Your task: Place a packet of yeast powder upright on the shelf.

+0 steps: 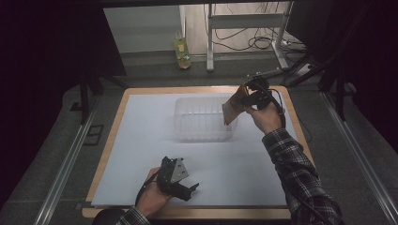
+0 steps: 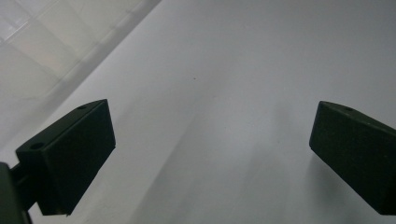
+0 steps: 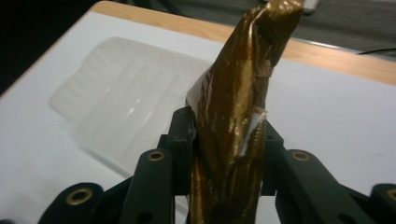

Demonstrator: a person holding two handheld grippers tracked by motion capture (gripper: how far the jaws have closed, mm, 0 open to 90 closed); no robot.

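A crinkled, shiny gold-brown foil packet (image 3: 236, 116) is being held clamped between the jaws of the right gripper (image 1: 251, 96), above the right end of a clear ribbed plastic tub (image 1: 202, 119) at the far middle of the white table sheet (image 1: 141, 140). Judging by this, the packet is being carried for dropping into the tub, which calls for moving it left over the opening before release. Its long axis is being kept tilted, one end pointing down-left toward the tub, while the left gripper (image 1: 180, 180) is being rested with jaws wide apart and empty at the near edge.

Wooden tabletop (image 1: 121, 112), white sheet (image 1: 141, 154) covering most of it; clear ribbed plastic tub (image 1: 202, 119) stands on sheet, toward far side.
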